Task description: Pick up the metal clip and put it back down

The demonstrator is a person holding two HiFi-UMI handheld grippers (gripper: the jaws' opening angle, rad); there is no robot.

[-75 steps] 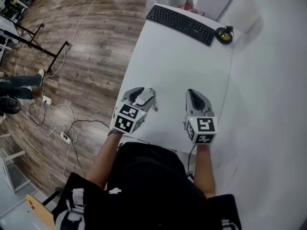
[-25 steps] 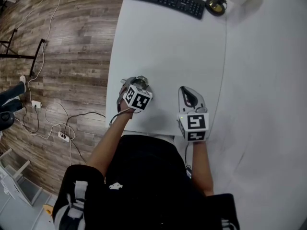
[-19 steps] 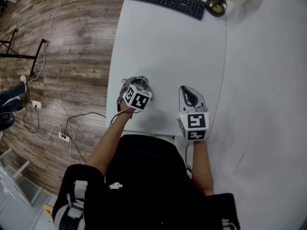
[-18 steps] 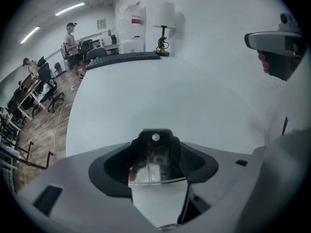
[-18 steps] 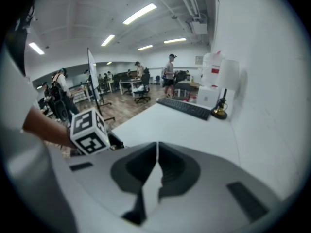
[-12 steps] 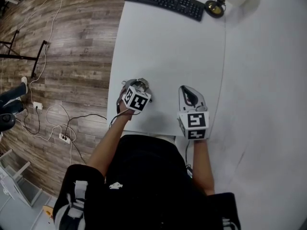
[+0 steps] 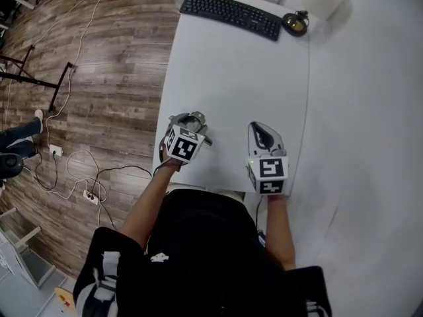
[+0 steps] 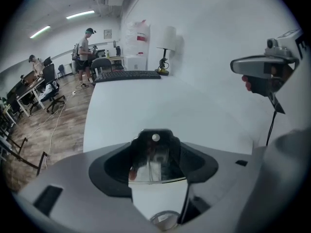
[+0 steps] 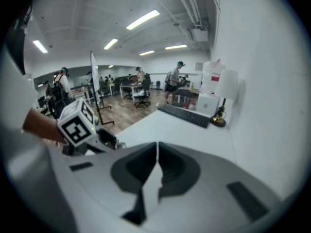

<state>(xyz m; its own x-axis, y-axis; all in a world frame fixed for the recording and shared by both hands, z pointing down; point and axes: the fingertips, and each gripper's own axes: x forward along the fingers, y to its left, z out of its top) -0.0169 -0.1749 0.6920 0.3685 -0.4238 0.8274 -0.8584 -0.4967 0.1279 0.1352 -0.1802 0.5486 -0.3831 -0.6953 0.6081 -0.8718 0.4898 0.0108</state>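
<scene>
In the left gripper view the metal clip (image 8: 153, 163), shiny with a dark top and a small rivet, sits between the jaws of my left gripper (image 8: 155, 147), which is shut on it. In the head view the left gripper (image 7: 190, 120) is low over the white table (image 7: 238, 65) near its front left edge, and its body hides the clip. My right gripper (image 7: 260, 129) rests beside it on the right, jaws shut with nothing between them (image 9: 156, 152).
A black keyboard (image 7: 230, 14) and a small brass lamp (image 7: 295, 22) stand at the table's far end. The right side is a white wall. Wood floor with cables (image 7: 79, 170) lies left of the table edge. People stand far off in the room.
My left gripper has turned and shifted slightly, its marker cube now facing more toward me. The right gripper has stayed where it was. The head view has drifted a little.
</scene>
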